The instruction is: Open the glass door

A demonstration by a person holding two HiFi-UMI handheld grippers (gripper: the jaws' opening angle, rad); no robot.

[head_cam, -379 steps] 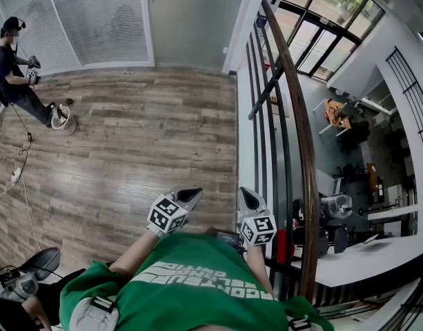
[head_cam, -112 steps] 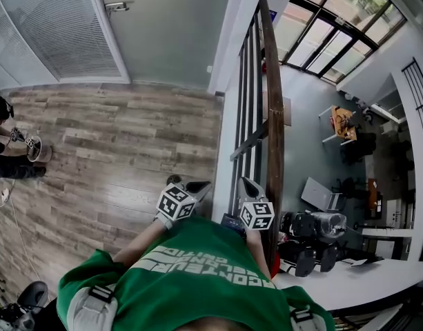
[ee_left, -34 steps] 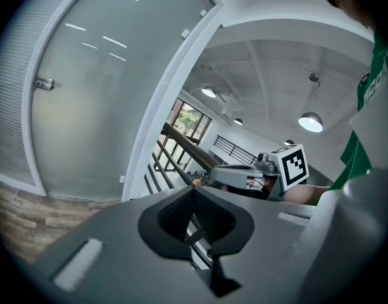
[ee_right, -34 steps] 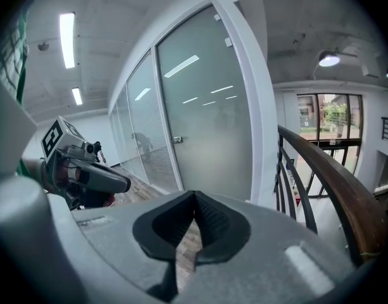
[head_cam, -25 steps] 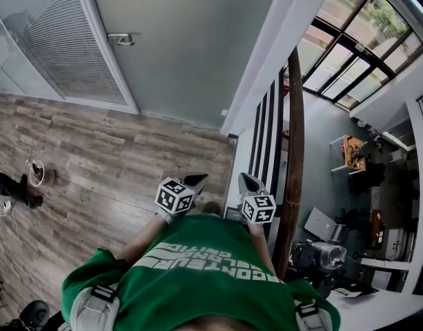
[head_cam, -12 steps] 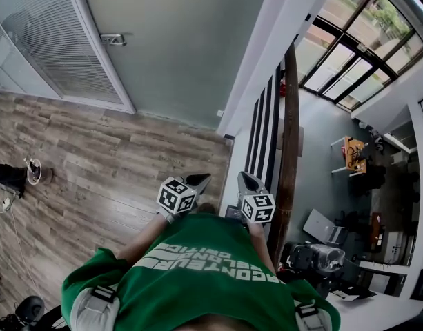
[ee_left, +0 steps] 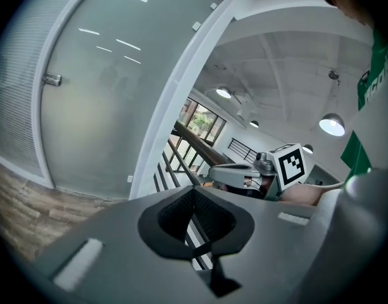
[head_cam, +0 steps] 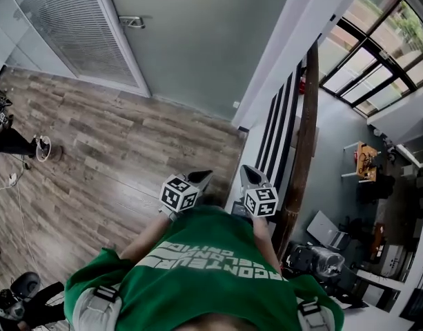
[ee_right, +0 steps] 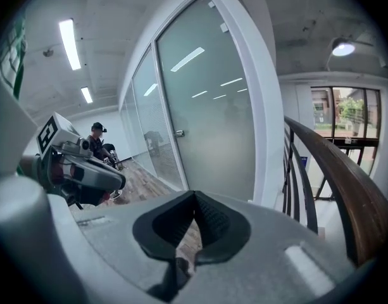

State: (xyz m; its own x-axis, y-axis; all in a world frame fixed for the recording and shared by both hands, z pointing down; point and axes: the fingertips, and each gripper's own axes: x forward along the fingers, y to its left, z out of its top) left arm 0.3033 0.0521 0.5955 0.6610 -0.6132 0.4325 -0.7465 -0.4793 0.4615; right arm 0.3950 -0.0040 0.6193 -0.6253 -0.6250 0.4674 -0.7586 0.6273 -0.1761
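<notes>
Left gripper (head_cam: 205,174) and right gripper (head_cam: 246,169) pinched shut, empty, short of the glass door (head_cam: 197,47); railing (head_cam: 304,136) alongside. Only gripper views show ceiling lamps (ee_left: 333,124).

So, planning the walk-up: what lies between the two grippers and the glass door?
Only bare wooden floor, seen in the head view, between the left gripper, the right gripper and the glass door; nothing stands on that stretch.

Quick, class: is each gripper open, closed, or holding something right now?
Left gripper: closed, holding nothing.
Right gripper: closed, holding nothing.
</notes>
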